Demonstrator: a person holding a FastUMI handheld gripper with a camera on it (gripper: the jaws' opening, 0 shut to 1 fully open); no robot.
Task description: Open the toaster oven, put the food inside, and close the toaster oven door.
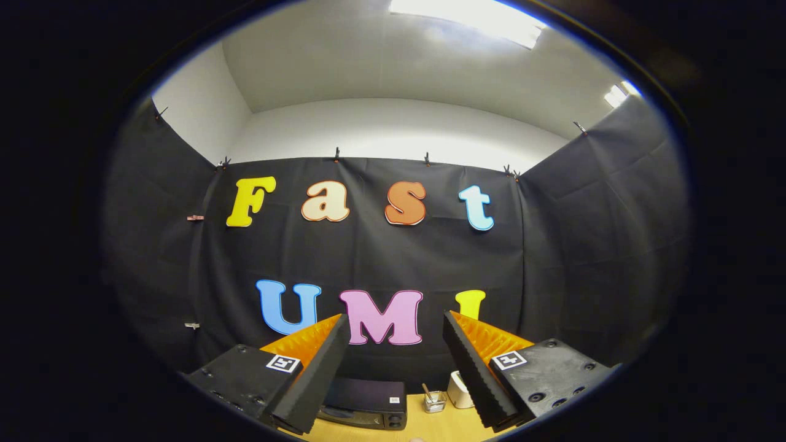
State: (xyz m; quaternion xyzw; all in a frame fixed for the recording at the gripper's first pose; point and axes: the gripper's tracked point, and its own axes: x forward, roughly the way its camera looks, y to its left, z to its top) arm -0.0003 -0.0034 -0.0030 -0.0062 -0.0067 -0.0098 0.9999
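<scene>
I hold the gripper [396,325] high above the wooden table [454,426], its 2 fingers spread wide apart and clamped on nothing, pointed toward the booth's black cloth wall. The toaster oven [366,403] sits far below on the table, seen between the fingers and nearer the left one; only its dark top and the upper strip of its front show, and from here I cannot tell for certain whether the door is open, though it looks shut. Just to its right stands a small glass jar [434,401] with a stick in it, and beside that a pale, rounded container [459,389], partly hidden by the right finger. I cannot pick out the food with any confidence. By my reading, none of the 3 steps is done: the door is yet to be opened, the food loaded, the door closed.
</scene>
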